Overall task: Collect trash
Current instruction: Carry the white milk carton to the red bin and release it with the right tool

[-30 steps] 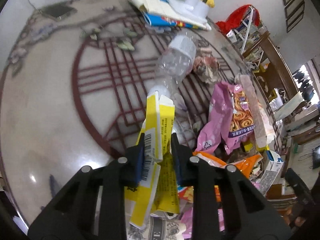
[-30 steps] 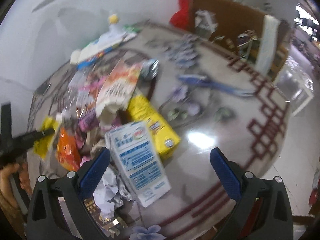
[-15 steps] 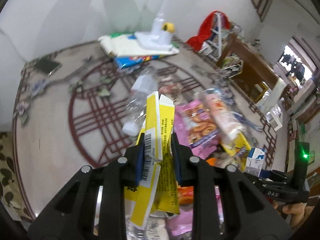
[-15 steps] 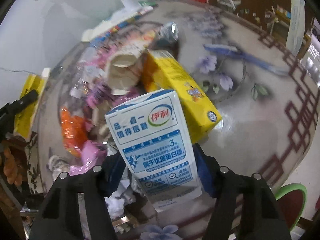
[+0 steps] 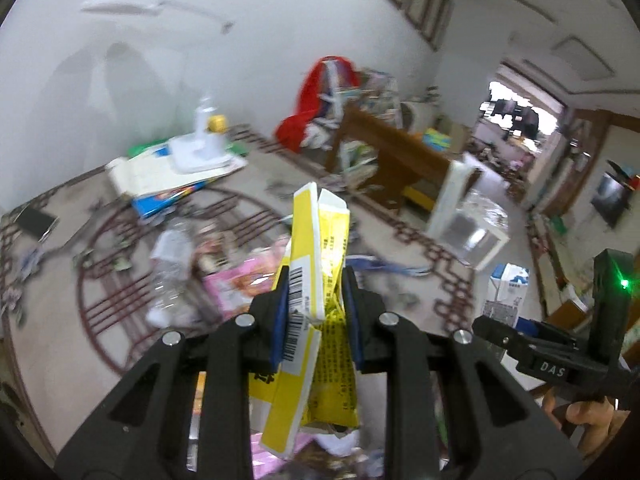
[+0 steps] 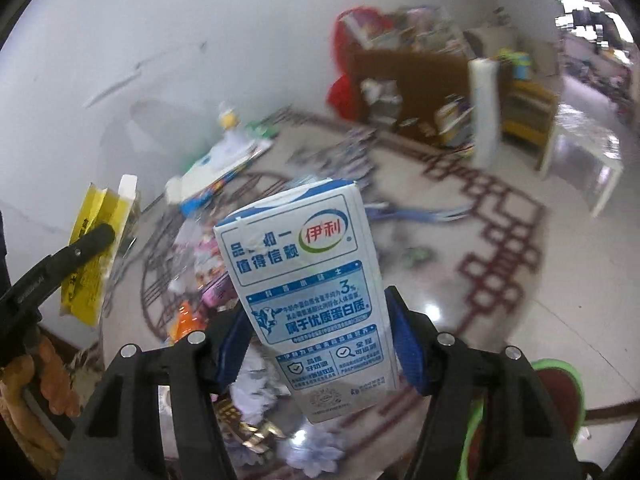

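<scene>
White walls (image 5: 240, 40), glossy beige floor (image 6: 500, 288) with maroon lattice pattern, framed pictures (image 5: 420, 4), brown wooden cabinet (image 5: 384, 152), bright doorway (image 5: 520, 108).

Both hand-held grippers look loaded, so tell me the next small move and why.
Probably carry both to a bin, none shown here: the left hand-held gripper pinches a flattened yellow carton, the right hand-held gripper a blue-and-white milk carton, both lifted off the floor.

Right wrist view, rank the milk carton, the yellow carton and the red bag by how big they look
1. Milk carton, largest, though it is nearest the lens.
2. Yellow carton, held by the left gripper.
3. Red bag, similar to the yellow carton; unsure.
</scene>
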The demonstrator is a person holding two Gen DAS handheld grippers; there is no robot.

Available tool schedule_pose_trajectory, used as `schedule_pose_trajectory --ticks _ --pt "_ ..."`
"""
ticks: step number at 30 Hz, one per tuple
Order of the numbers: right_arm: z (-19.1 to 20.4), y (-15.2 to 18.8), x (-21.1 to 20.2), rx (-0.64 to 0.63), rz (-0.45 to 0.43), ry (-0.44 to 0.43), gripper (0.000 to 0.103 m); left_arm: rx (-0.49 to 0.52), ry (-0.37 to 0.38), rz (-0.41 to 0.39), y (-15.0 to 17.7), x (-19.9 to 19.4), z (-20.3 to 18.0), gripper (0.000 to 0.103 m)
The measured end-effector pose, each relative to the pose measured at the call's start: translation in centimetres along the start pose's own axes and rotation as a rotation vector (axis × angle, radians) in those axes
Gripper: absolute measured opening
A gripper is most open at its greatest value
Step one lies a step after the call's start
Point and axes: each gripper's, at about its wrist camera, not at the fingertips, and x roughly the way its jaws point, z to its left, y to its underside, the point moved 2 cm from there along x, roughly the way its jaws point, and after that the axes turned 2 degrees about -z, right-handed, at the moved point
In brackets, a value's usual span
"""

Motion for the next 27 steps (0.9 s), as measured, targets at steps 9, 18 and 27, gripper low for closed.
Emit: schedule_pose_trajectory --ticks 9,18,27 --pt "-9.8 3.6 -5.4 0.237 -0.035 0.224 0.061 0.18 0.263 0.084 2.1 2.6 -11.3 0.024" --pt "-18.3 9.6 -7.9 0.481 0.033 0.384 0.063 0.335 0.449 0.234 7.7 6.0 -20.5 0.025" --pt "-20.8 10.0 -10.2 0.559 -0.016 0.492 0.081 0.444 0.538 0.327 11.8 8.2 -25.6 0.026"
